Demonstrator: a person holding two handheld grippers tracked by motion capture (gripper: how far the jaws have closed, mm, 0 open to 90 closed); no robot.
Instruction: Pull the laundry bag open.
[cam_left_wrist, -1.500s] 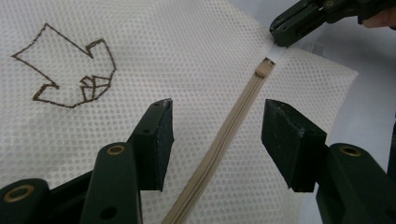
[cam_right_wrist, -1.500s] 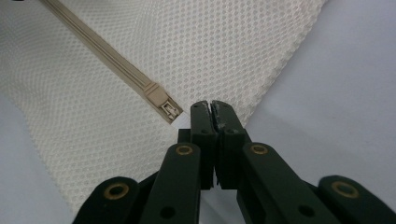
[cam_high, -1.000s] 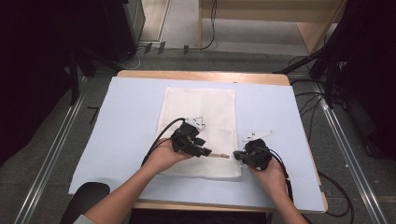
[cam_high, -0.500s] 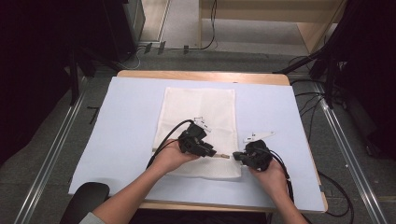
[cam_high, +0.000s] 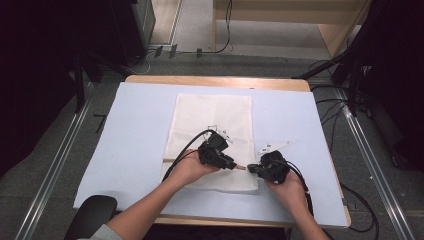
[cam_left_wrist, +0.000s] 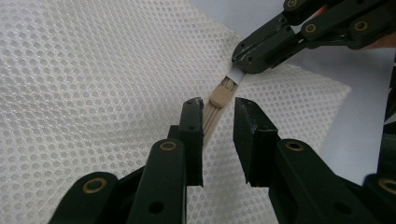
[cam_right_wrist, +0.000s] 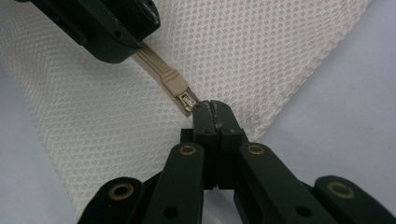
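While the person's two hands are working close together near the front edge of the table (cam_high: 150, 82), the high view is showing the whole layout: a white mesh bag (cam_high: 215, 117) is lying flat on a pale blue mat (cam_high: 130, 130), its near edge under the hands. The left gripper (cam_high: 233, 165) and the right gripper (cam_high: 251, 170) are pointing at each other, tips nearly meeting over a short tan zipper (cam_high: 240, 168). Wide bare mat is lying open to either side and beyond the bag; whether anything is inside the bag I cannot tell.

Looking along the left gripper (cam_left_wrist: 218, 109), that view is giving what the high one cannot: its jaws have just been closing and are standing apart on either side of the zipper tape (cam_left_wrist: 211, 119), pads not yet pressing it. The tan slider (cam_left_wrist: 219, 95) is sitting just ahead of them, and the right gripper (cam_left_wrist: 243, 58) is pinching the white tab (cam_left_wrist: 236, 74) at the end.

Seen along the right gripper (cam_right_wrist: 212, 106), the jaws are fully together, nipping the pull tab (cam_right_wrist: 187, 100) beside the slider (cam_right_wrist: 173, 84); the left gripper (cam_right_wrist: 116, 46) is covering the tape further along. The bag's corner is ending just to the right, with bare mat beyond.
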